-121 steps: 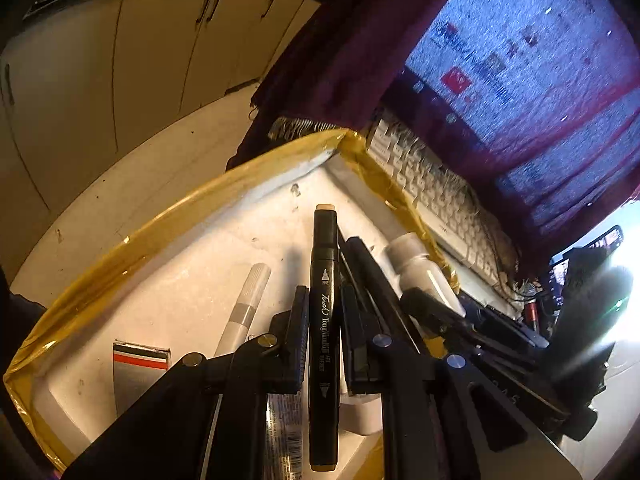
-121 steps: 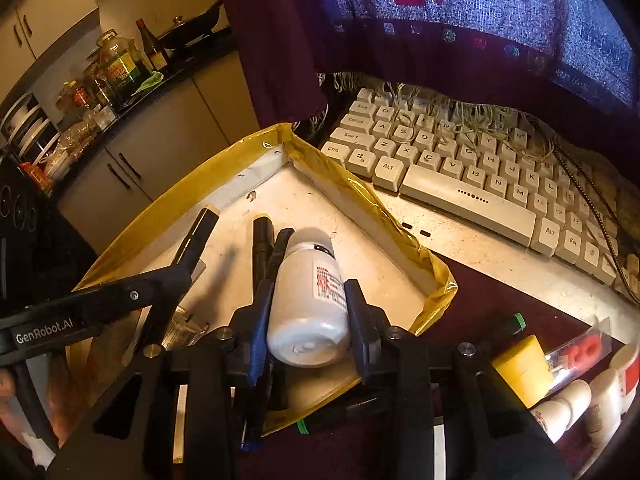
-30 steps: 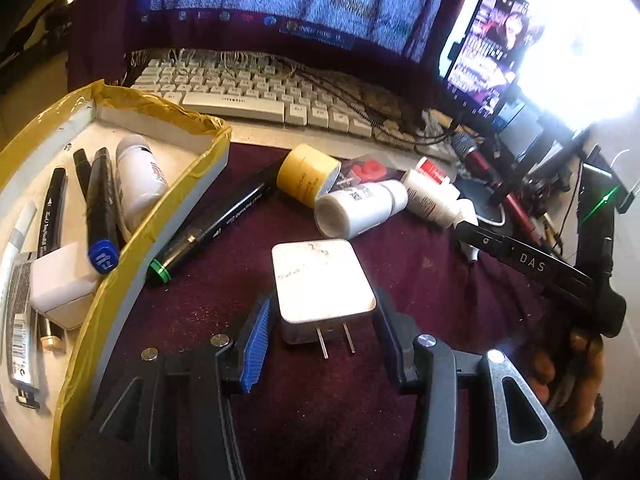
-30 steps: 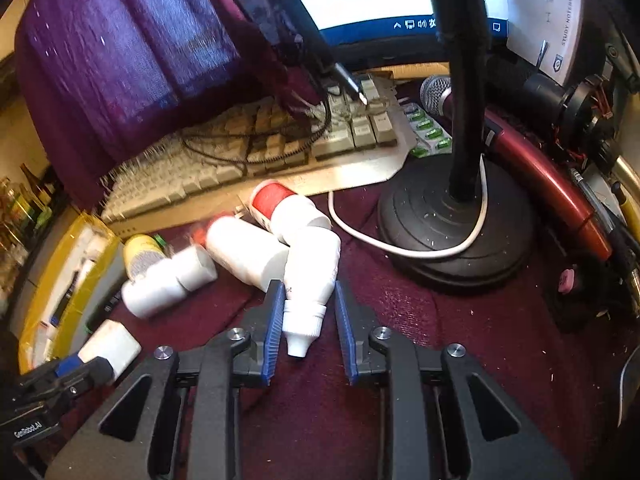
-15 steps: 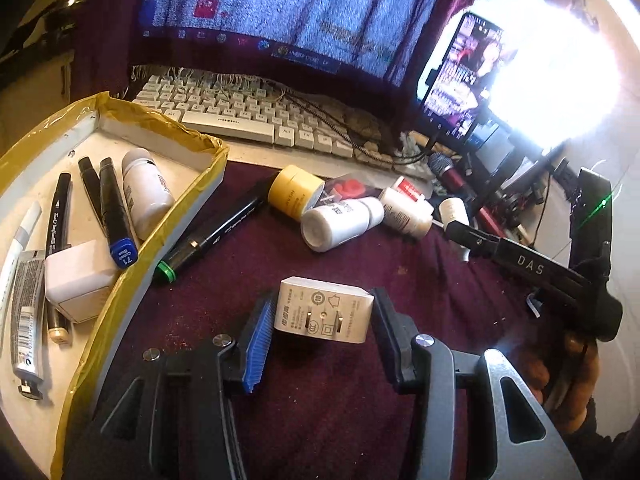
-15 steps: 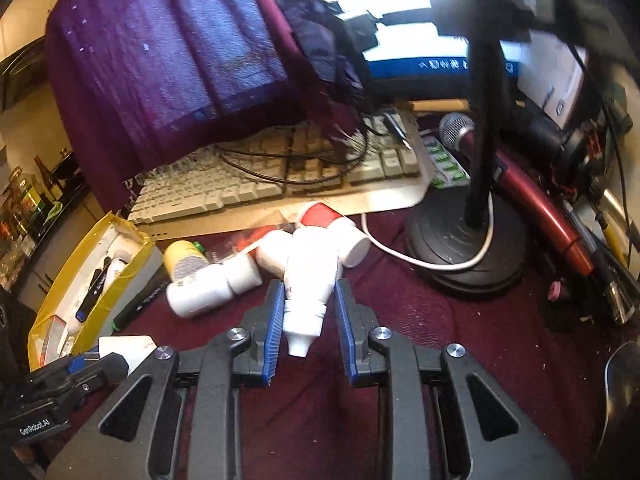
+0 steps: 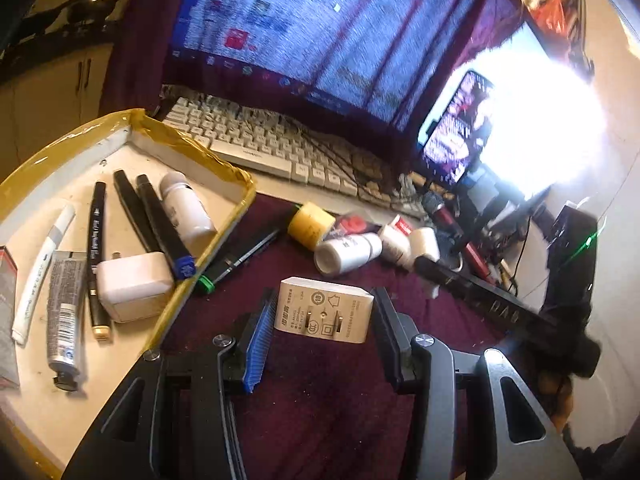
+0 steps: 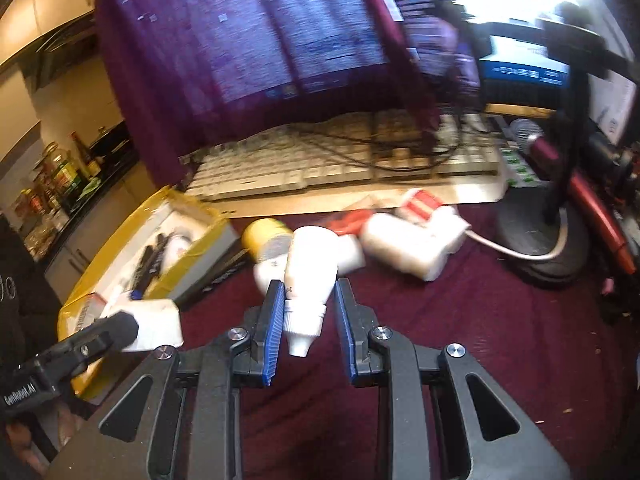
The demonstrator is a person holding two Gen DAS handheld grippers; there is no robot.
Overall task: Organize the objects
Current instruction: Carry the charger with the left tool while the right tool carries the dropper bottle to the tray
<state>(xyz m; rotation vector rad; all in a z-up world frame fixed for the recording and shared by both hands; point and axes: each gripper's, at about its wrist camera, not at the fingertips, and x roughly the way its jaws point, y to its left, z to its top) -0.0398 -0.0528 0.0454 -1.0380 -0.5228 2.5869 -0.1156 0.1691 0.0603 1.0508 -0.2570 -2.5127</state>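
My left gripper (image 7: pixel 323 312) is shut on a white plug adapter (image 7: pixel 324 310), prongs facing me, lifted above the maroon cloth (image 7: pixel 320 396). To its left lies the yellow-edged tray (image 7: pixel 236 174) with markers, a tube, a white bottle (image 7: pixel 186 210) and another white adapter (image 7: pixel 132 284). My right gripper (image 8: pixel 308 312) is shut on a white dropper bottle (image 8: pixel 308 276), nozzle toward me, raised off the cloth. In the right wrist view the tray (image 8: pixel 200 236) sits at the left, with the left gripper (image 8: pixel 116 328) and its adapter in front of it.
A yellow-capped jar (image 7: pixel 311 222), white bottles (image 7: pixel 346 256) and a green-tipped black marker (image 7: pixel 236 260) lie loose on the cloth. A keyboard (image 7: pixel 256 140) with cables runs behind. A microphone stand base (image 8: pixel 540 240), a red microphone (image 8: pixel 592 200) and a covered monitor stand at the right.
Both grippers have risen from the cloth with their loads. The adapter has tipped so its prongs face me. The dropper bottle has left the pile and swung leftward toward the tray.
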